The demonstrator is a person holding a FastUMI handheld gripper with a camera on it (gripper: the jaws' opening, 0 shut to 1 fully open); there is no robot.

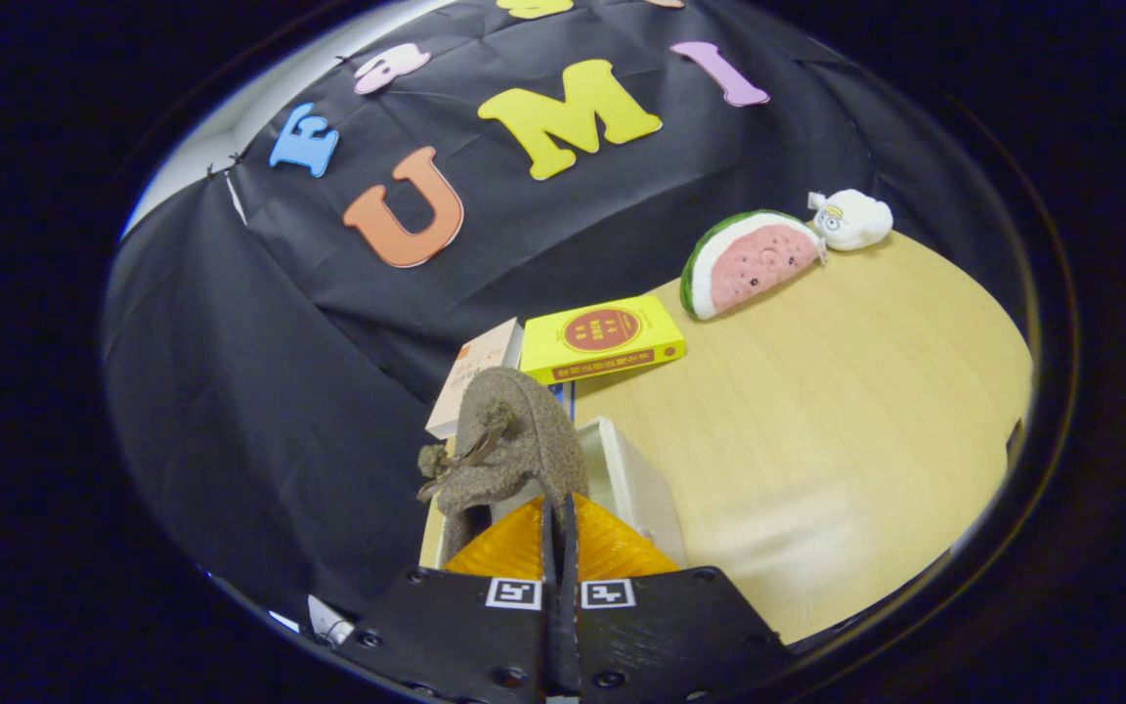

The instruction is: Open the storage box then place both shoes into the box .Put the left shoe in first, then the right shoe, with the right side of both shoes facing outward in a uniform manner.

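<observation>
Shoe [514, 440] hangs pinched in my gripper [559, 518], fingers clamped on its collar, long axis running away from me, storage box [636, 479] just right below.

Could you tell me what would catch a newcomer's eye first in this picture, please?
First, the fuzzy brown shoe, pinched at its edge by the hand-held gripper, whose fingers are closed on it above a white storage box. Beyond it lie a bright yellow book and a paler book on the wooden table. Farther back, by the black cloth, sit a watermelon-slice plush and a small white plush.
</observation>
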